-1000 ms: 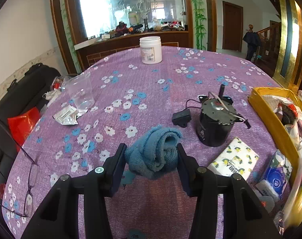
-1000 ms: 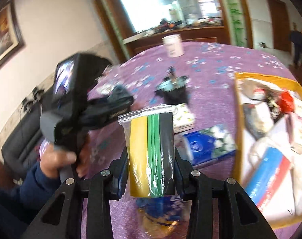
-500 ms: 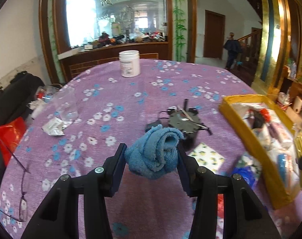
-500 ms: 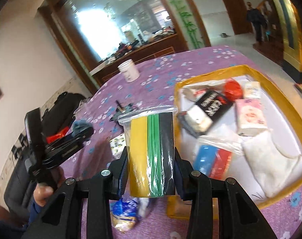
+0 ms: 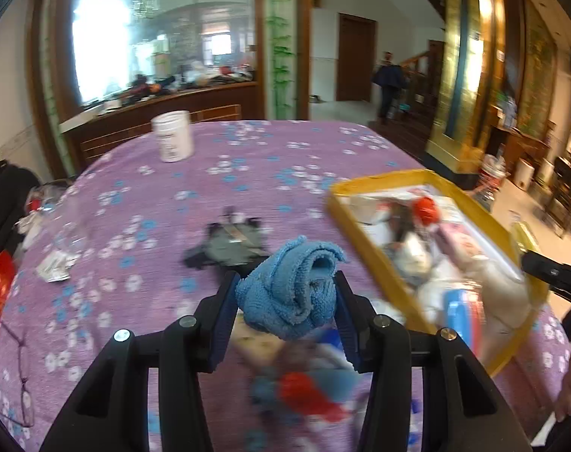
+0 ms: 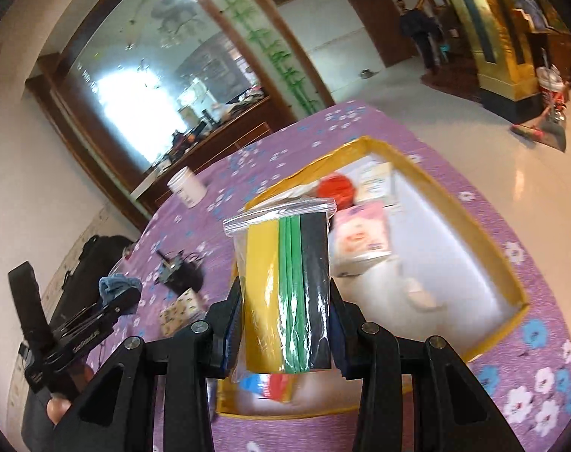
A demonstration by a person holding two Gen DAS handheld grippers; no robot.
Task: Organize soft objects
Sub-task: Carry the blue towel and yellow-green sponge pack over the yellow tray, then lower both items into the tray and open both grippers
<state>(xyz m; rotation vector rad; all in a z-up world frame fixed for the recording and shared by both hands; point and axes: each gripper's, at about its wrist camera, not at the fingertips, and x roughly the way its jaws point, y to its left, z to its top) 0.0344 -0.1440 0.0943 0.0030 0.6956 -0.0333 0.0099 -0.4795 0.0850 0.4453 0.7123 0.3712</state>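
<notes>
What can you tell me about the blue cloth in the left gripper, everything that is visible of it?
The blue cloth is a soft, fuzzy towel, like terry, rolled into a loose bundle with folds curling at its top. The left gripper is shut on it: a pad presses each side, and the bundle bulges above and below them. It is held in the air above the purple flowered tablecloth, touching nothing else. In the right wrist view it shows small.

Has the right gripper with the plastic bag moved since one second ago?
Yes. The right gripper carried the bag from beside the yellow box to over it.
</notes>
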